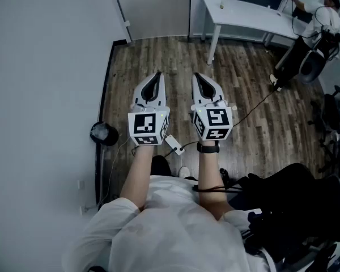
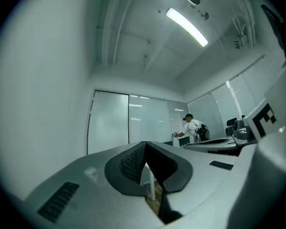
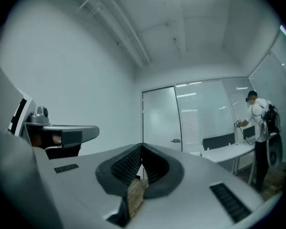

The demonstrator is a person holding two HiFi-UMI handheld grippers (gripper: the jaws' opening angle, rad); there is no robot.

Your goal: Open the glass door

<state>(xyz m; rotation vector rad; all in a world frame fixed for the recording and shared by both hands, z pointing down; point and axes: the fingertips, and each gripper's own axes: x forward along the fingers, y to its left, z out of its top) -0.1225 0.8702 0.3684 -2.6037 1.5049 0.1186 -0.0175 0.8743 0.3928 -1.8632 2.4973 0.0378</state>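
Left gripper [image 1: 157, 75] and right gripper [image 1: 198, 76] hang with jaws shut and empty, well apart from the glass door [image 3: 159, 118]. It is probably heavy and stiff, best gripped at its handle [image 3: 176, 140].

White short-sleeved shirt [image 1: 175, 231], black wristband [image 1: 208, 147], white left gripper [image 1: 157, 74], white right gripper [image 1: 197, 76]

Matt wood-grain plank floor [image 1: 158, 61], frosted glass door [image 3: 159, 120], smooth white table [image 1: 243, 16], plain matt wall [image 1: 45, 95]

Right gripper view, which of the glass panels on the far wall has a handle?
The narrow leftmost panel, beside the plain wall. A small handle sits at its right edge; the panels to its right show blind stripes and no handle.
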